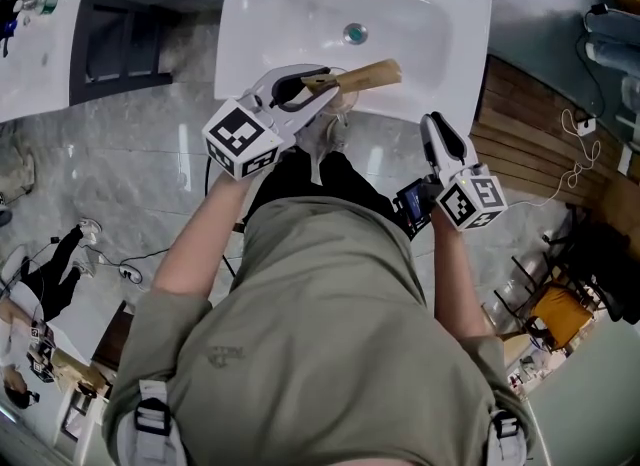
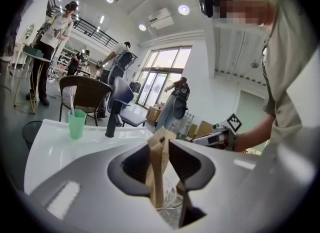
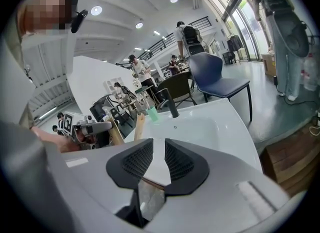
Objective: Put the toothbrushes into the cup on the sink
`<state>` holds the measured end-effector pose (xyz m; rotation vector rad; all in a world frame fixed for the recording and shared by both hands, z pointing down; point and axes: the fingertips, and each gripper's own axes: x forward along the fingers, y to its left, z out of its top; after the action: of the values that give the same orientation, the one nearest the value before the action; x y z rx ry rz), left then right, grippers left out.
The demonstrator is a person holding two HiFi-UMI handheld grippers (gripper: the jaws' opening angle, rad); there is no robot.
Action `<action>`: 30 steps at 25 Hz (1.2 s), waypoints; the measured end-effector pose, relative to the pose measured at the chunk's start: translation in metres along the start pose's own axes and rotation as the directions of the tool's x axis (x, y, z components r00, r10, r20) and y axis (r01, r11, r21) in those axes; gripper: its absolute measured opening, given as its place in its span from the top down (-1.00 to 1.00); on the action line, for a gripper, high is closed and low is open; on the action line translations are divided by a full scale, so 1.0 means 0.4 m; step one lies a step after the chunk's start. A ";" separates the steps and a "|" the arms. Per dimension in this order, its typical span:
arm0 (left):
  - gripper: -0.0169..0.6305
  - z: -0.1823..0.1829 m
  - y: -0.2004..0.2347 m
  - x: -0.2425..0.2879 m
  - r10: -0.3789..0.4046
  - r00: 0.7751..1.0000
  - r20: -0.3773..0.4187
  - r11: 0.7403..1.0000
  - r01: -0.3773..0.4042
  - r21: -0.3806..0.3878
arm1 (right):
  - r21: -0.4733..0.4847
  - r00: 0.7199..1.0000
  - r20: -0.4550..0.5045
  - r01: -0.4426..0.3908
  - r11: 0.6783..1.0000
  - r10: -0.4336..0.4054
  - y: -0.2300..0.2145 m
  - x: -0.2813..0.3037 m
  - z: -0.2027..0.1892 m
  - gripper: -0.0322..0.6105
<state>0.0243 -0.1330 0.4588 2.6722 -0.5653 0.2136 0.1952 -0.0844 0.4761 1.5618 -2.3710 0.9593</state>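
the left gripper (image 1: 318, 86) is pinched tight on a long brown paper packet (image 1: 365, 75). going by the task i take it to hold a toothbrush, though nothing of a brush shows. the packet reaches out over the near rim of the white sink (image 1: 460, 14), pointing toward the basin. in the left gripper view its lower end hangs over a clear glass (image 2: 167, 197) that stands at the sink's near edge. i cannot tell whether it touches the glass or dips inside. the right gripper (image 1: 436, 126) hovers at the sink's near right corner. its jaws are a narrow slit apart, with nothing between them but the white of the sink beyond.

on the sink's far rim, just left of the black tap (image 2: 112, 119), stands a green cup (image 2: 76, 123) with one white stick (image 2: 71, 108) upright in it. it may be a brush already in place, but it is too small to be sure.

the job looks partway at best. one packet is in hand and not let go, and it is not clear which of the two cups is meant. i see no other brushes lying on the sink, so how many are left cannot be told.
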 end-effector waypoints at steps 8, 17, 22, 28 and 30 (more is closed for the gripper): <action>0.69 0.049 0.001 -0.030 0.016 0.999 0.034 1.000 -0.016 0.002 | -0.001 1.000 0.020 -0.022 1.000 0.022 0.020 0.009 0.020 0.64; 0.69 0.163 -0.012 -0.088 0.022 0.993 0.118 1.000 -0.023 0.008 | 0.006 0.996 0.062 -0.058 0.998 0.058 0.049 0.023 0.051 0.64; 0.69 0.245 0.001 -0.143 0.047 0.985 0.168 0.999 -0.048 0.002 | 0.012 0.991 0.104 -0.081 0.997 0.079 0.070 0.039 0.092 0.64; 0.69 0.259 0.028 -0.210 0.105 0.982 0.154 0.994 -0.108 0.008 | -0.010 0.984 0.137 -0.112 0.994 0.112 0.114 0.048 0.134 0.64; 0.70 0.251 0.038 -0.227 0.128 0.981 0.144 0.992 -0.130 0.004 | -0.017 0.981 0.148 -0.122 0.992 0.123 0.129 0.049 0.148 0.65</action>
<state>-0.0578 -0.1549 0.3522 2.6806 -0.7852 0.0612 0.1545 -0.1205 0.4160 1.5512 -2.5955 0.8835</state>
